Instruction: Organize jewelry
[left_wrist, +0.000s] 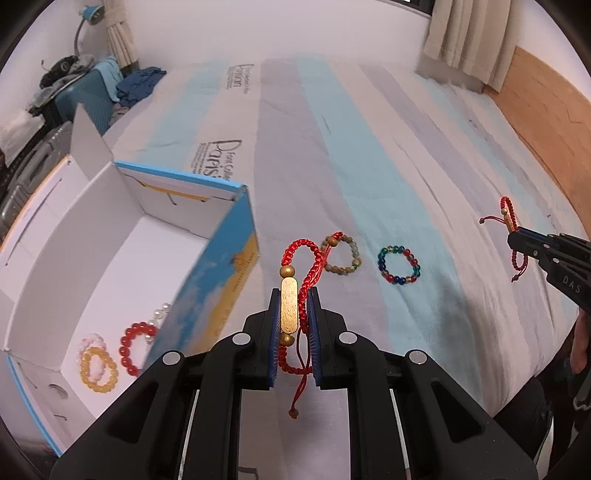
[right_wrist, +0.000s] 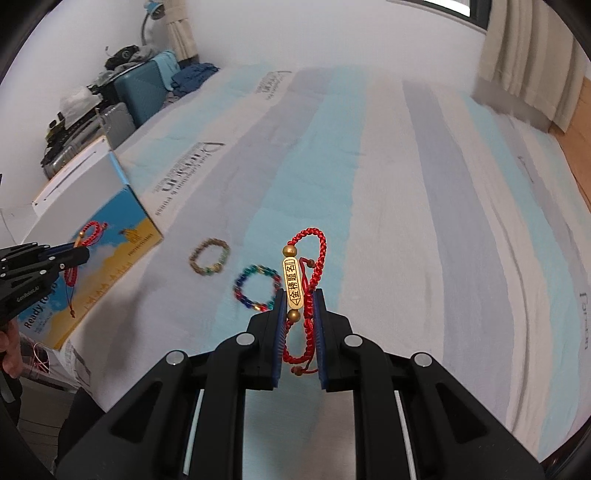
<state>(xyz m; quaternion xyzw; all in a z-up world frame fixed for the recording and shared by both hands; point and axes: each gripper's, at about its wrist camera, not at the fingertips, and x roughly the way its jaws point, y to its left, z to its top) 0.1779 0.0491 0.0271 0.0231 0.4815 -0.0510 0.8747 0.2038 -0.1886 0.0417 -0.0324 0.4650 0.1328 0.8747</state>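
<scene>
While two beaded bracelets (left_wrist: 399, 265) remain on the bed (left_wrist: 369, 155), a red cord bracelet (left_wrist: 295, 295) is pinched in each gripper, left gripper (left_wrist: 294, 306) and right gripper (right_wrist: 300, 310), presumably for transfer into the open box (left_wrist: 207, 266) where other bracelets (left_wrist: 110, 354) are kept.

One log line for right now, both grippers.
left gripper: shut on red cord bracelet | right gripper: shut on second red cord bracelet | two bead bracelets on bed | box: open

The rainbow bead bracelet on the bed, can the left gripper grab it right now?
Probably not yet. The left gripper is already shut on a red cord bracelet, so its fingers are full. The rainbow bead bracelet itself lies bare on the bedsheet, nothing covering it.
</scene>
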